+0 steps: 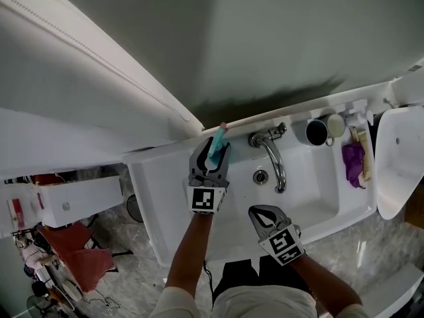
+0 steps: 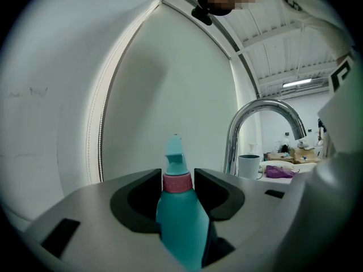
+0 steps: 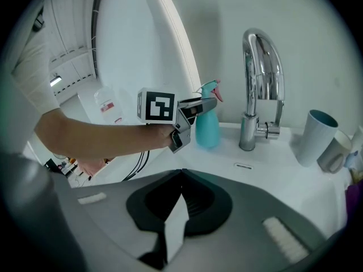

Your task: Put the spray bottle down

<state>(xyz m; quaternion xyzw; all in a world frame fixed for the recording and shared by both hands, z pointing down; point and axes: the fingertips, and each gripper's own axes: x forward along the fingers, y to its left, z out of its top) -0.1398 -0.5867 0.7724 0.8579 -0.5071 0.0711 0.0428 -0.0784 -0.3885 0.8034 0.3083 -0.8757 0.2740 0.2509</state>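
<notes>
The spray bottle is teal with a pink collar and a teal nozzle. It stands upright at the back left of the white sink, left of the tap. My left gripper is shut on its body, the jaws pressing it from both sides just below the collar. In the right gripper view the bottle looks to rest with its base on the sink's back ledge. My right gripper hovers over the front of the basin, its jaws closed tip to tip with nothing held.
A chrome tap arches over the basin just right of the bottle. Two cups stand on the ledge at the back right, beside a purple cloth. The wall rises directly behind the bottle. A drain sits in the basin.
</notes>
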